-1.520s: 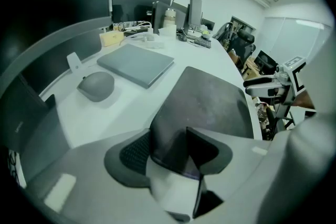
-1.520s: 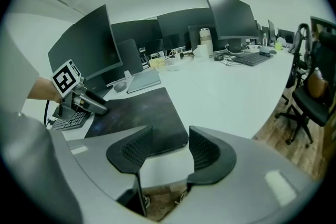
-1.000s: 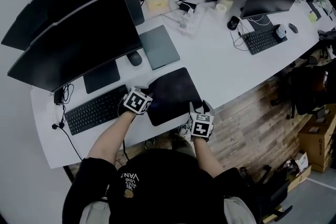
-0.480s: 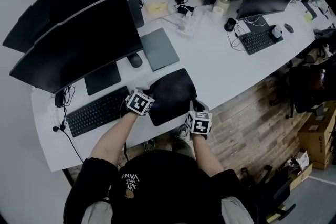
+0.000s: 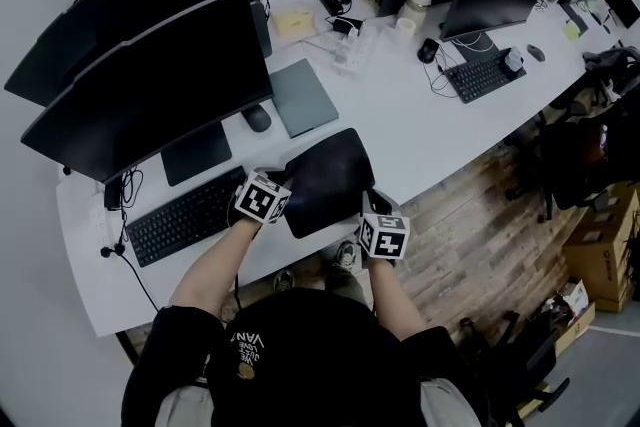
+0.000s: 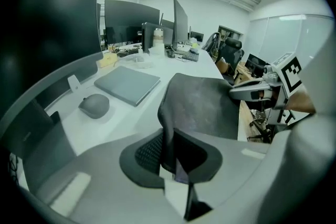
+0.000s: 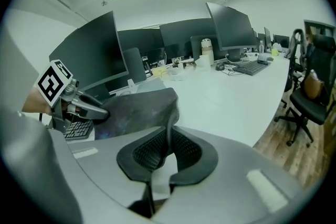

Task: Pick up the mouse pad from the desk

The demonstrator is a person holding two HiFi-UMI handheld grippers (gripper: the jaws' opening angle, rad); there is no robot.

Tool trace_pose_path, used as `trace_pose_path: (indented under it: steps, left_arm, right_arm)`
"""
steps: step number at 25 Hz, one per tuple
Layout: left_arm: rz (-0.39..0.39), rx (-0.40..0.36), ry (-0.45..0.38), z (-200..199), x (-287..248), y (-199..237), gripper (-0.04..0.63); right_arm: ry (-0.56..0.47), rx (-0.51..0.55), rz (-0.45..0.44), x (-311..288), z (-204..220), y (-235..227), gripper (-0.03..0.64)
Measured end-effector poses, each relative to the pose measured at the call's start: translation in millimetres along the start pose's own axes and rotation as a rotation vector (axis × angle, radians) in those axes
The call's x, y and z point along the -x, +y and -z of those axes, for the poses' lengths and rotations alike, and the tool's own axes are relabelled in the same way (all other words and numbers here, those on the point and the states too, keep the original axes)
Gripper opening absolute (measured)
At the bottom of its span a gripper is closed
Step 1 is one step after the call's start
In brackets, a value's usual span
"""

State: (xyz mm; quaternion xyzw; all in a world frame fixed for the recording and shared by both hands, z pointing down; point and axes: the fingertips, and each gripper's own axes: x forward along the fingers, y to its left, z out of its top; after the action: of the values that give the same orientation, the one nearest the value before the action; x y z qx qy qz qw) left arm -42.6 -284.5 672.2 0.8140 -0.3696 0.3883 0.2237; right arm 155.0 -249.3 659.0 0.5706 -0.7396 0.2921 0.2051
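Keyboard point(image 5: 185, 213) sits at your far left on the white surface point(image 5: 430, 130). Just right of it, your left gripper point(image 6: 170, 152) has its jaws drawn narrow onto the left edge of the mouse pad point(image 5: 325, 177), which stands bent upward between them. The dark pad stretches between both grippers, near the front edge of the surface. On the right, your right gripper point(image 7: 167, 152) has its jaws closing on the pad's right edge, already pinched between them.
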Motion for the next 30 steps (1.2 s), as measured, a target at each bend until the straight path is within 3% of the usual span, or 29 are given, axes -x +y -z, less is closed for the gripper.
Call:
trace_pose_path:
  steps: [30]
  left_arm:
    - [0.127, -0.058, -0.399, -27, 162, -21, 0.046]
  right_arm:
    - [-0.386, -0.045, 0.053, 151, -47, 84, 0.035]
